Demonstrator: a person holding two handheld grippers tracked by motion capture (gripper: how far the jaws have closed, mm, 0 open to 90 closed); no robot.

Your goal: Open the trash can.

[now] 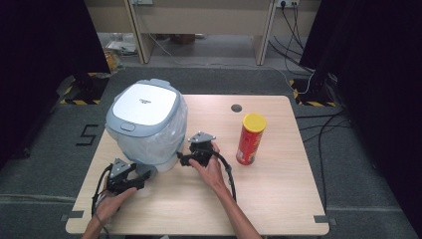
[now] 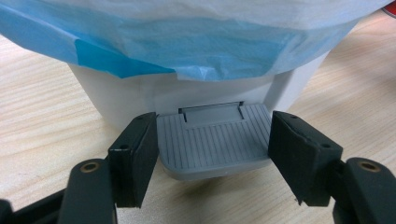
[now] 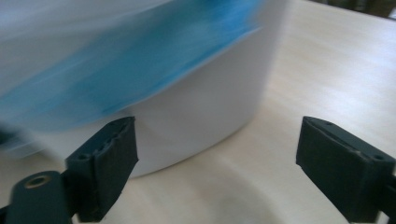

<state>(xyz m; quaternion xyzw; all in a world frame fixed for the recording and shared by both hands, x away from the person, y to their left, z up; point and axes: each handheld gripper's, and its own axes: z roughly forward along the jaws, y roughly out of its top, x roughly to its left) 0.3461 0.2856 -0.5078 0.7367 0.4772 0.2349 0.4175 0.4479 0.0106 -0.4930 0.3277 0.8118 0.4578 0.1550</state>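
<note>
A white pedal bin [image 1: 149,144] with a grey lid [image 1: 144,102] and a blue liner bag [image 2: 196,51] stands on the left of the table. Its grey ribbed pedal [image 2: 212,149] sticks out at the bin's foot toward me. My left gripper [image 2: 214,140] is low at the bin's front [image 1: 141,174], its jaws on either side of the pedal with the pads against its edges. My right gripper [image 1: 182,159] is at the bin's right flank, open. In the right gripper view [image 3: 217,140] the white wall [image 3: 205,102] is behind the left jaw and nothing lies between the jaws.
A red crisp can [image 1: 250,142] with a yellow lid stands upright to the right of my right hand. The wooden table [image 1: 278,199] has a round cable hole [image 1: 236,107] at the back. Cables trail from both grippers toward me.
</note>
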